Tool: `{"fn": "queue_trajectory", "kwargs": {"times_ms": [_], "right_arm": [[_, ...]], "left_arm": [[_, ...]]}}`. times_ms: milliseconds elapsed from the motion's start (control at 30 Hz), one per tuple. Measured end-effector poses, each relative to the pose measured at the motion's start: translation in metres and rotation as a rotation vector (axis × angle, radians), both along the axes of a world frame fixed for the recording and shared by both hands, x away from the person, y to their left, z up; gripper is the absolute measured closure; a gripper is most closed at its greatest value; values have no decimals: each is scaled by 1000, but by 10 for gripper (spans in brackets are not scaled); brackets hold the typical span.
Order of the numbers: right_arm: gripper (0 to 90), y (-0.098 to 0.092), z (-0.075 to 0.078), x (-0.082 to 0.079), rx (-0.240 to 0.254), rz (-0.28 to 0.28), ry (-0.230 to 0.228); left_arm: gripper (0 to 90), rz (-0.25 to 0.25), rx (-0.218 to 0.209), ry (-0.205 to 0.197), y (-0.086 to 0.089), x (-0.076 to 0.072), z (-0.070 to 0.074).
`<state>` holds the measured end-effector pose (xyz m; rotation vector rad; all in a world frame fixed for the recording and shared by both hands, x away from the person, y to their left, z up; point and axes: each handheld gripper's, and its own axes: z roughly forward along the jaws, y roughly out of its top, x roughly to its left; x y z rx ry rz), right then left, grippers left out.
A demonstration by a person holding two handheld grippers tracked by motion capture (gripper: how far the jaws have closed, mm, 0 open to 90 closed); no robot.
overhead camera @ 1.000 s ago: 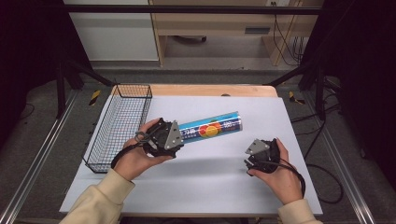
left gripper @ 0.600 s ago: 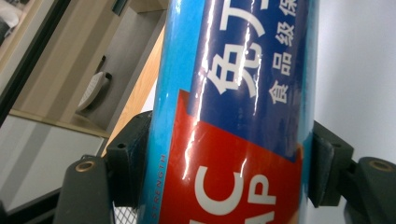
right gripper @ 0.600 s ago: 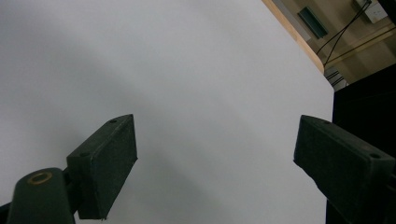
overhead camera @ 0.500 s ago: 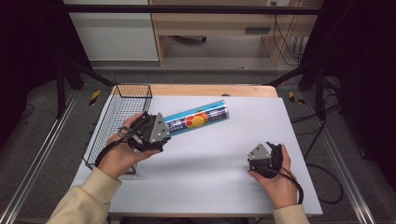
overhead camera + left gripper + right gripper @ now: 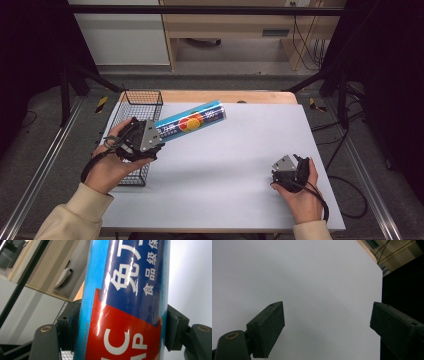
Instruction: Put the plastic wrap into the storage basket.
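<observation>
While the left gripper (image 5: 159, 135) is clenching the blue tube (image 5: 191, 120) above the wire basket (image 5: 137, 104) at left-centre, the right gripper (image 5: 286, 170) is resting released, lower right.

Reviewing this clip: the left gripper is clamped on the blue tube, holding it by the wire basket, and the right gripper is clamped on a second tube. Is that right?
Not quite. The right gripper holds nothing: the right gripper view shows its jaws apart over bare white table. The left gripper is indeed clamped on the blue tube by the wire basket.
</observation>
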<state>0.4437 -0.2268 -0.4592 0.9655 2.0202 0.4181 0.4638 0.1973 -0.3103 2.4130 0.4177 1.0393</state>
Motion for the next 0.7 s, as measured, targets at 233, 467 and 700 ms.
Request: {"fn": "queue_trajectory", "kwargs": {"times_ms": [233,467,700], "right_arm": [[126,3,-3,1,9,7,5],[126,4,0,-1,24,14,-1],[127,4,1,-2,46,25,-10]], "left_arm": [[294,80,15,-45,8,-11,2],[295,150,25,-60,12,-22,-2],[295,205,2,-76,18,-31,-5]]}}
